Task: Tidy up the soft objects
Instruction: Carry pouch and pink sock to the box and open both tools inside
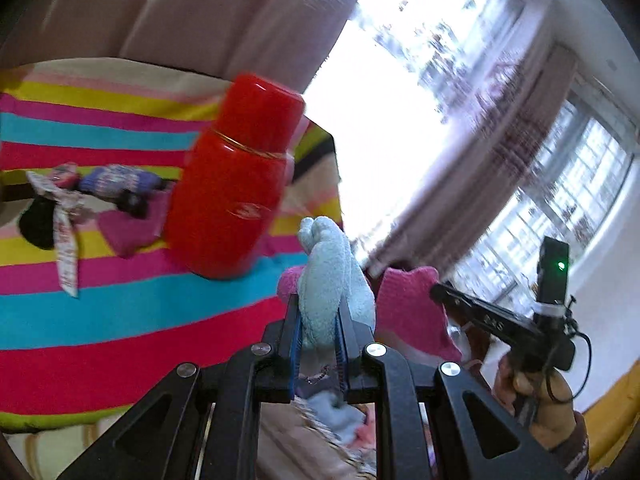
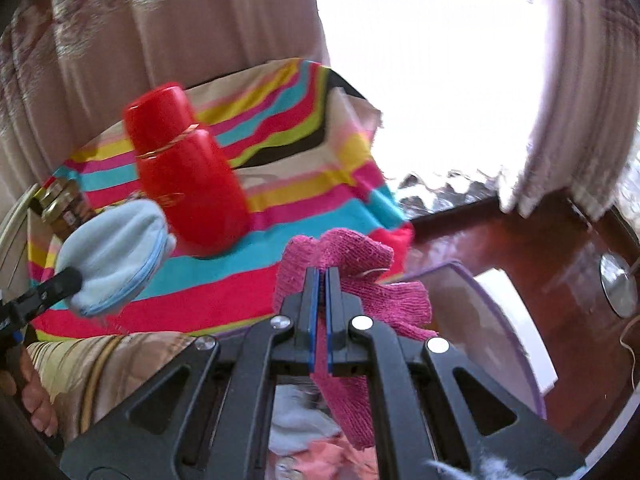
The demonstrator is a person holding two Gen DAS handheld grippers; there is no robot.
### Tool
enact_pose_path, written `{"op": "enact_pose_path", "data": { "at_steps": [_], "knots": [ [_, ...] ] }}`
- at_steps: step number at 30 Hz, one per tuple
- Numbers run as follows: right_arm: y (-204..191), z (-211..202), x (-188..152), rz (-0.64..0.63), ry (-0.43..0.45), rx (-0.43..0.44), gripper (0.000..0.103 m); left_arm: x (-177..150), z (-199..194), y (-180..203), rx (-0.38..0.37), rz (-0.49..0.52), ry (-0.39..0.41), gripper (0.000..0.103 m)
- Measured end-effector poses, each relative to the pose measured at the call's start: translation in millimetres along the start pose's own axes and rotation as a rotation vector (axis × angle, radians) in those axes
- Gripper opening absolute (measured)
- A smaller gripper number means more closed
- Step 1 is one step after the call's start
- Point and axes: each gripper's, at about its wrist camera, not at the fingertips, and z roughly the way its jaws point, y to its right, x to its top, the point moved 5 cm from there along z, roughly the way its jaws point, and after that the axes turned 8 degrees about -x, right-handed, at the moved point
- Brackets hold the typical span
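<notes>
Behind red flask, striped cloth partly hidden, blurred.

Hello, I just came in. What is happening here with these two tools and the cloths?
A person holds a gripper in each hand. The left gripper has its jaws shut on a pale blue fluffy cloth. The right gripper has its jaws shut on a pink knitted cloth. Both cloths are lifted above the bright striped table cover, near a red plastic flask that stands on it.
</notes>
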Motion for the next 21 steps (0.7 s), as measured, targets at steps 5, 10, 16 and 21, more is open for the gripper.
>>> {"op": "enact_pose_path", "data": {
  "at_steps": [5, 10, 16, 21],
  "knots": [
    [27.4, 1.0, -5.9, 0.041, -0.013, -0.041, 0.005, -15.1, 21.6, 24.4, -0.046, 0.028, -0.092, 0.016],
    [49.3, 3.8, -8.0, 0.083, -0.023, -0.076, 0.005, -26.3, 44.1, 47.2, -0.093, 0.045, -0.171, 0.016],
    [64.7, 0.8, -9.6, 0.110, -0.027, -0.105, 0.005, -33.6, 81.6, 80.8, -0.169, 0.068, -0.262, 0.018],
    [74.9, -0.3, -12.3, 0.125, -0.040, -0.126, 0.005, -50.0, 113.1, 92.6, -0.187, 0.063, -0.370, 0.054]
  ]
}}
